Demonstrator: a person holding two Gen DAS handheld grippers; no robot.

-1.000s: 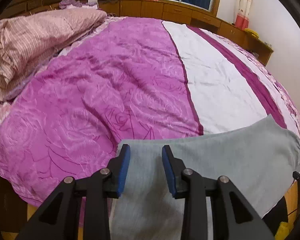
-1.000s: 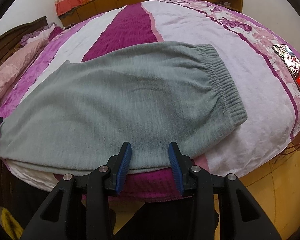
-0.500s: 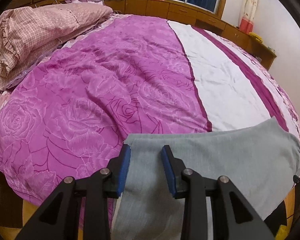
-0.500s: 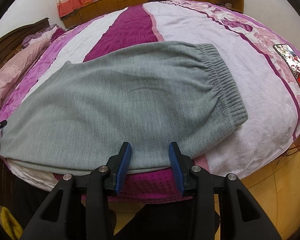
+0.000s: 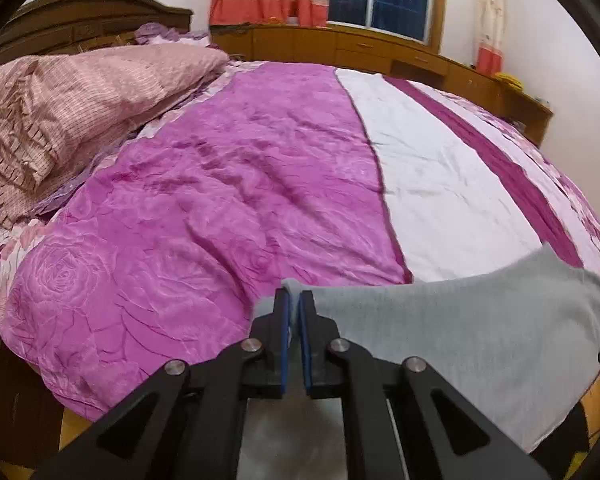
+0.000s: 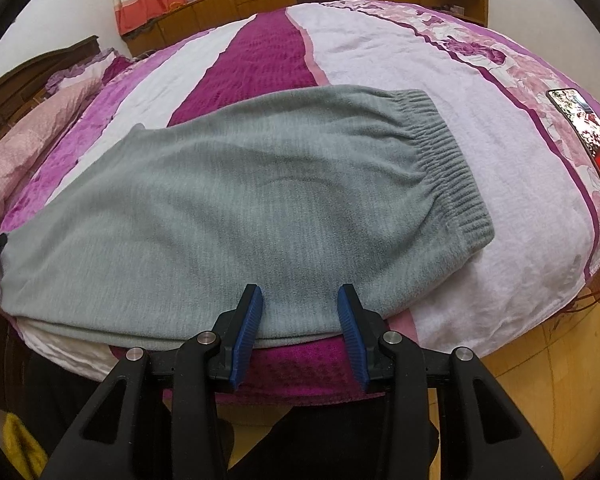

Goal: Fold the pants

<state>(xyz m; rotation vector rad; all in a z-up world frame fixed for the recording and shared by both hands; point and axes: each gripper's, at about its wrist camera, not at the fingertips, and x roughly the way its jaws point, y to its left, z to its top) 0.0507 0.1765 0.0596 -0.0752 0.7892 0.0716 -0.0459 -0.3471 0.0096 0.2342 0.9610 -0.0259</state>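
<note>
The left gripper (image 5: pixel 294 304) pinches the grey fleece pants (image 6: pixel 236 204) at the leg end; the right gripper (image 6: pixel 298 300) gapes wide. Lift evenly toward the ribbed elastic waistband (image 6: pixel 448 152).

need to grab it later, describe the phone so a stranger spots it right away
Start at the bed with the grey pants. Past their ribbed waistband, near the right edge, lies the phone: the only flat, glossy thing there, its screen lit red.

One pair of grey pants (image 6: pixel 236 200), one phone (image 6: pixel 584 132), one pink quilt (image 5: pixel 72 108) — two tools: left tool (image 5: pixel 294 304), right tool (image 6: pixel 300 300).
</note>
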